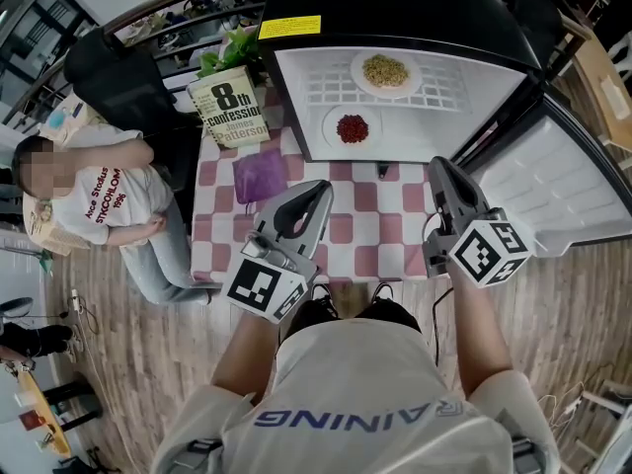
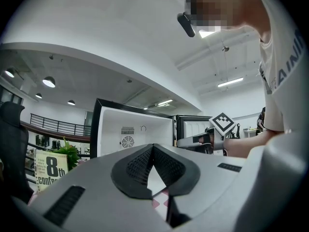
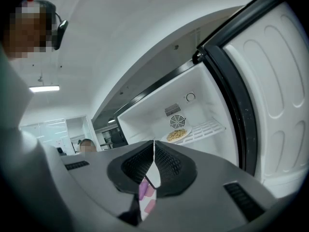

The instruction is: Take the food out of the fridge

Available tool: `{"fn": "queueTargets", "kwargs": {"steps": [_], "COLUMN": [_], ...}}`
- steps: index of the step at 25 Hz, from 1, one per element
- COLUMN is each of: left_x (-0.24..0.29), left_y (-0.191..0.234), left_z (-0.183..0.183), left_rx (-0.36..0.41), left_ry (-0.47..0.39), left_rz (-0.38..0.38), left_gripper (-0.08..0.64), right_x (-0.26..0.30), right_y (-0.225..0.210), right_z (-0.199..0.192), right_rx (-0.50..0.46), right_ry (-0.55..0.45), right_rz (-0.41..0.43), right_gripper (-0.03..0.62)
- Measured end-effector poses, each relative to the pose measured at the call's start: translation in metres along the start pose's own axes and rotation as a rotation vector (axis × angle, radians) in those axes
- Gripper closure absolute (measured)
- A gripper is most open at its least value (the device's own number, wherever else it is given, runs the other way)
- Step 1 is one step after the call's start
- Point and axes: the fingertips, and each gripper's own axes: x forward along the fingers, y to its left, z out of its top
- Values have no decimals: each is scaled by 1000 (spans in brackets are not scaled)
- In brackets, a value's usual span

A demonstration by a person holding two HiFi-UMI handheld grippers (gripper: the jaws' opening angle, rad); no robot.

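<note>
counter (image 1: 346, 230): pink-checked, open fridge (image 1: 395, 3) at its back | left claw (image 2: 153, 149): closed, empty | right claw (image 3: 154, 146): closed, empty

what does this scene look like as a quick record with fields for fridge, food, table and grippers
fridge: black fridge, door swung open to the right
food: plate of noodles on the wire shelf; plate of red food on the white surface in front of it; both inside
table: checkered cloth, with a book and a purple object on it
left hand-held gripper: shut, empty, outside the fridge
right hand-held gripper: shut, empty, outside the fridge
task: no food taken out yet
</note>
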Motion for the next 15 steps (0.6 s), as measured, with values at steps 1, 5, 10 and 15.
{"fn": "queueTargets", "kwargs": {"steps": [1, 5, 10, 15], "left_x": [-1, -4, -12, -19], "left_y": [0, 2, 7, 12], "left_z": [0, 0, -2, -3], "left_rx": [0, -5, -12, -21], "left_ry": [0, -3, -5, -7], "left_rz": [0, 8, 13, 11], "left_gripper": [554, 554, 554, 554], "right_x": [4, 25, 65, 100], "right_y": [-2, -11, -19, -43], "right_z": [0, 3, 7, 9], "right_rx": [41, 219, 467, 737], "right_ry": [2, 1, 3, -17], "right_rz": [0, -5, 8, -47], "right_gripper": [569, 568, 486, 480]}}
